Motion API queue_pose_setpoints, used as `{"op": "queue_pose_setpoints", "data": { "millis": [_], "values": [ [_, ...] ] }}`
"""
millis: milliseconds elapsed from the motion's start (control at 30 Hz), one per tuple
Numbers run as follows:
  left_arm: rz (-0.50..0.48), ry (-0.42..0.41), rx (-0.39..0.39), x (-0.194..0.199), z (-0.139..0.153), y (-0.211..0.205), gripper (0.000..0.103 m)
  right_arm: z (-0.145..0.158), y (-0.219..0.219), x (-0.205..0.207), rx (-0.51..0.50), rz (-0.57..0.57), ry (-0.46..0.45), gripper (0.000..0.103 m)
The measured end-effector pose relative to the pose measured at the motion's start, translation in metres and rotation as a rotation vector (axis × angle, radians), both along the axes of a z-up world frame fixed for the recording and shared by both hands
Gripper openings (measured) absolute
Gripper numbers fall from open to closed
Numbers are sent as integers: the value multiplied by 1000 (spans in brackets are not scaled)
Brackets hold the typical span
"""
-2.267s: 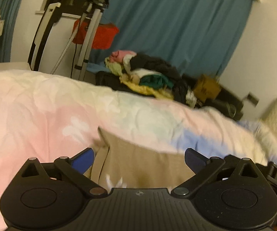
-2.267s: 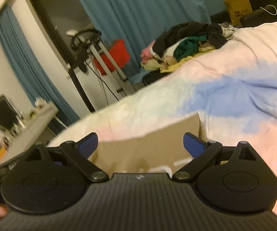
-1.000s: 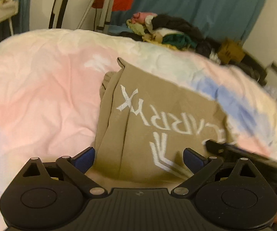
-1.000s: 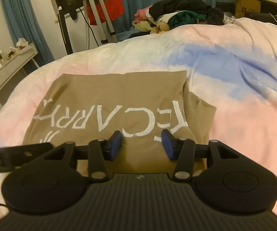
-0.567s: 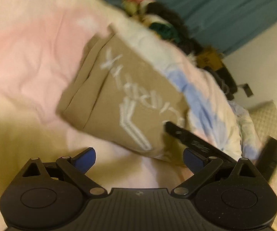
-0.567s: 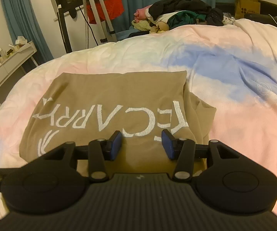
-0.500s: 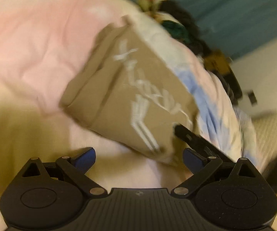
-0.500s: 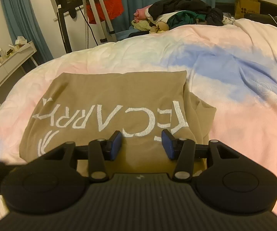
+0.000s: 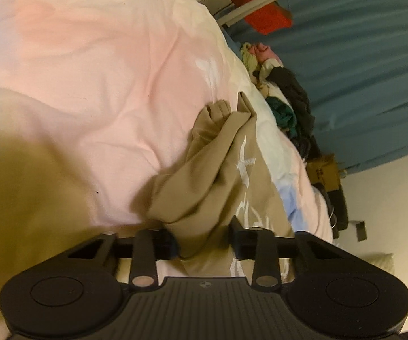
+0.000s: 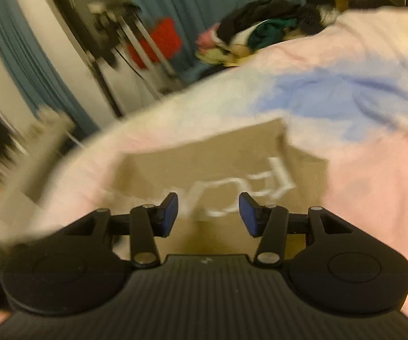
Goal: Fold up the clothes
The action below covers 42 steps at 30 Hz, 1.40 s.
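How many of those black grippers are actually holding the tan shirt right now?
1. The left gripper is shut on a bunched edge of the tan shirt. The right gripper hovers open above the shirt's lettering, holding nothing.

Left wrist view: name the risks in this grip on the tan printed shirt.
1. The left gripper clamps a thick bunched wad of the tan printed shirt, perhaps several layers, so pulling may undo the fold.
2. The right gripper is open above the shirt, holding nothing, so the whole garment may slide across the pastel pink and blue duvet.
3. The right wrist view is blurred, so placement there is uncertain.
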<state>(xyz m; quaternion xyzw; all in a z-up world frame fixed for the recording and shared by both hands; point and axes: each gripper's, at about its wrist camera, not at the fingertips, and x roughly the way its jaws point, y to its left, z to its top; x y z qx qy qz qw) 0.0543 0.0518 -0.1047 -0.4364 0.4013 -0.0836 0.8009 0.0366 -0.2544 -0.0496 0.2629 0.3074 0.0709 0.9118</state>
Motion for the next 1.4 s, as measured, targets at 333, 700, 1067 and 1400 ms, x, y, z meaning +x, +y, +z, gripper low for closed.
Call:
{"op": "queue_pose_setpoints", "data": {
  "millis": [333,700,1067,1400],
  "values": [
    [5,-78,-35,-6,15,6,20,-58,4,1,657,134,234,87],
    [14,-108,-78,-9,20,8,19,-111,-47,-23,904,-363,275,48],
    [-66,-96,-146,-15,42,5,18,-51,-41,-49,700,-381,68,27],
    [-272,20,-196,17,106,-66,19,26,-126,-76,694,-425,-25,26]
  ]
}}
